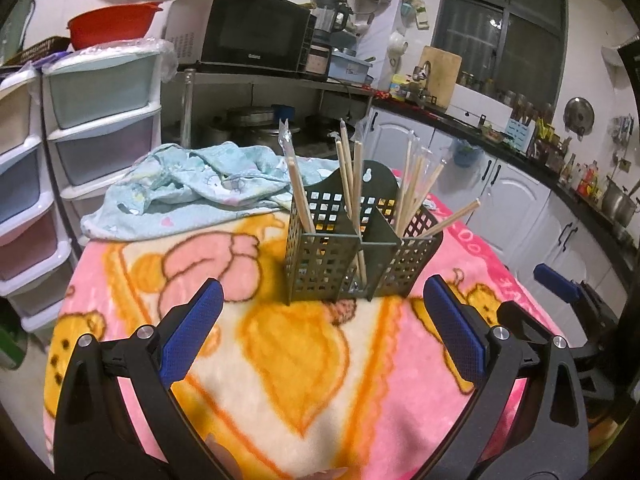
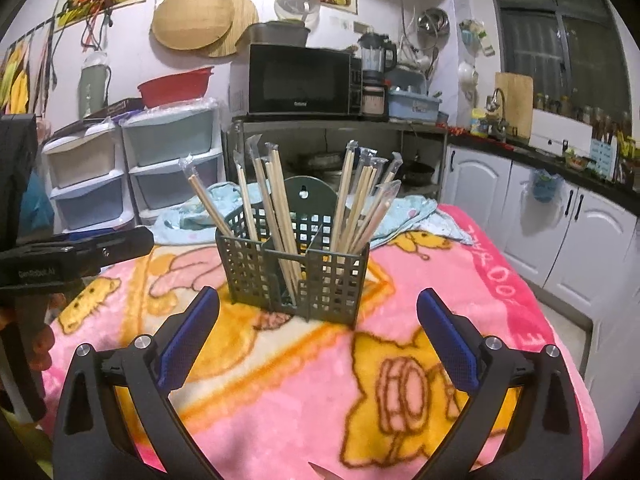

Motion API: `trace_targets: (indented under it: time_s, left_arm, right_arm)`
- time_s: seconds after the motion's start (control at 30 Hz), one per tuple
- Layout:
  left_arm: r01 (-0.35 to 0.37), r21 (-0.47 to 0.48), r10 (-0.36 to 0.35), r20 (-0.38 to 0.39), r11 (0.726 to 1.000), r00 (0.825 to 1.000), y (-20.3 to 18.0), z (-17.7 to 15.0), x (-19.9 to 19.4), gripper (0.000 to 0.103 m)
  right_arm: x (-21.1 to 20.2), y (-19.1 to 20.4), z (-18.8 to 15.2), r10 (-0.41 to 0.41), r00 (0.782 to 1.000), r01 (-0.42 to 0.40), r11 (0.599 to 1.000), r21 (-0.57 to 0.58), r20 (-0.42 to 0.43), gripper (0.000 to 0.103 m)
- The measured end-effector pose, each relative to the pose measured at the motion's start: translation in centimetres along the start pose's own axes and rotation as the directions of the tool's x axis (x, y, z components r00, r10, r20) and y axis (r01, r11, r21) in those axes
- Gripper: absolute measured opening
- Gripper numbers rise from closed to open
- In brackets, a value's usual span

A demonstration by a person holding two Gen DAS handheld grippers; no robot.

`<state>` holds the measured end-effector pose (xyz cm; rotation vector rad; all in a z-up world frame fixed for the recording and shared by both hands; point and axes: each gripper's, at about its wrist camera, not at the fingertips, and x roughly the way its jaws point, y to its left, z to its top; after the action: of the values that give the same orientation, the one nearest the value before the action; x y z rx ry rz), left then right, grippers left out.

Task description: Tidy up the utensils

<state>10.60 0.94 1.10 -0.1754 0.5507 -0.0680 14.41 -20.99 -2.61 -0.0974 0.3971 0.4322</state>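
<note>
A dark green perforated utensil caddy stands on the pink cartoon blanket. Its compartments hold several wrapped wooden chopsticks, leaning outward. My left gripper is open and empty, just short of the caddy. My right gripper is open and empty, also just in front of the caddy. The right gripper shows at the right edge of the left wrist view; the left gripper shows at the left edge of the right wrist view.
A crumpled light blue cloth lies on the blanket behind the caddy. Plastic drawer units stand at the left. A metal shelf with a microwave and white kitchen cabinets stand beyond.
</note>
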Motion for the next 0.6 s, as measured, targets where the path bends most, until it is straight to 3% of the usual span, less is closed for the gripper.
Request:
trace_targets:
  time_s: [0.37, 0.6]
  left_arm:
    - [-0.024, 0.015, 0.023, 0.078, 1.000, 0.997, -0.5, -1.6, -0.7, 0.092]
    - [-0.029, -0.007, 0.029, 0.078, 1.000, 0.997, -0.2, -2.2, -0.4, 0.092]
  right_arm:
    - [-1.4, -0.6, -1.4, -0.048, 0.990, 0.046, 0.999, 0.018, 0.129, 0.096]
    - [-1.0, -0.6, -2.0, -0.050, 0.991, 0.049, 0.999, 0.016, 0.121, 0.096]
